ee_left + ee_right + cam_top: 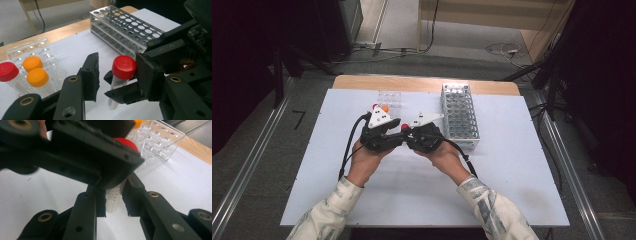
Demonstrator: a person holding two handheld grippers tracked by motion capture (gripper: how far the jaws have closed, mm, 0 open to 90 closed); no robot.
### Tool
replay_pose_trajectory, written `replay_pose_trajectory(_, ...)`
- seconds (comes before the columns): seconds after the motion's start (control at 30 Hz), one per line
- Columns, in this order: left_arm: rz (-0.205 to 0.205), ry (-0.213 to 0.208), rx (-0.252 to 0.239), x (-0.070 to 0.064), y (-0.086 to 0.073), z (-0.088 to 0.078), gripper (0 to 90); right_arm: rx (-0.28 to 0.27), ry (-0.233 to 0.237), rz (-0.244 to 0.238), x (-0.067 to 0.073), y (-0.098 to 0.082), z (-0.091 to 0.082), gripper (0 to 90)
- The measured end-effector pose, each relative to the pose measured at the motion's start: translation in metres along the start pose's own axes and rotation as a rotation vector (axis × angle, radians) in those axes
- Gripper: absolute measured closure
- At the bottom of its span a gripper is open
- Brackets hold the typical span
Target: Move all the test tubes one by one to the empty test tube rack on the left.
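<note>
we are holding a red-capped tube (120,77) upright just above the white counter (512,150), between both hands near the middle of it. the right tongs (115,205) are clamped on the clear body of the tube, their two black pads pressing on its graduated wall from either side; in the left gripper view these same tongs are reaching in from the right and gripping the tube below its cap. the left tongs (117,75) are standing around the red cap, one pad touching or just beside it on the right and the other apart from it on the left, so they are not yet pinching it. in the high view the left tongs (387,131) and the right tongs (412,131) are meeting tip to tip, with the red cap showing between them. a clear plastic rack (32,50) is sitting just behind the left hand, carrying two orange-capped tubes (37,77) and another red-capped tube (10,73). a metal tube rack (459,117) is standing just beside the right hand, on its far right side, its holes showing open from above. both forearms are coming in from the bottom in pale patterned sleeves (492,205), cables trailing from each gripper.
</note>
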State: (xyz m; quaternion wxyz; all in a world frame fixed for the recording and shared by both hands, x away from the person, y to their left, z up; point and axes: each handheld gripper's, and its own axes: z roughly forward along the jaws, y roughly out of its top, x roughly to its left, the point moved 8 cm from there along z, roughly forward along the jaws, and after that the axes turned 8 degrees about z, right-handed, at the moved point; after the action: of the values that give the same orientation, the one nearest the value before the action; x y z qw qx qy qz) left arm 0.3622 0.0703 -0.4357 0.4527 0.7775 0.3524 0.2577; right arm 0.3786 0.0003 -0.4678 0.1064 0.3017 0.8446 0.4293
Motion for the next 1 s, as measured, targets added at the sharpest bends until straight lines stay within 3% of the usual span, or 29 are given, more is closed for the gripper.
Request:
replay_pose_trajectory(0.2,0.011,-0.004,-0.002,-0.003,0.0,0.0,69.7,0.0,-0.002,-0.001,0.001,0.0,0.0,71.1)
replay_pose_trajectory(0.3,0.008,-0.004,-0.003,-0.002,0.0,0.0,70.0,-0.003,-0.001,-0.002,0.001,0.0,0.0,70.0)
replay_pose_trajectory(0.53,-0.015,-0.01,-0.007,0.003,0.002,-0.007,70.2,0.003,0.028,0.011,0.003,0.0,-0.004,43.1)
replay_pose_trajectory(0.77,-0.05,0.027,-0.012,0.021,0.005,-0.022,70.2,-0.007,0.029,0.029,-0.001,-0.006,-0.015,34.2)
replay_pose_trajectory(1.0,-0.083,0.082,-0.043,0.044,0.01,-0.039,70.5,-0.01,0.023,0.043,-0.007,-0.012,-0.022,33.8)
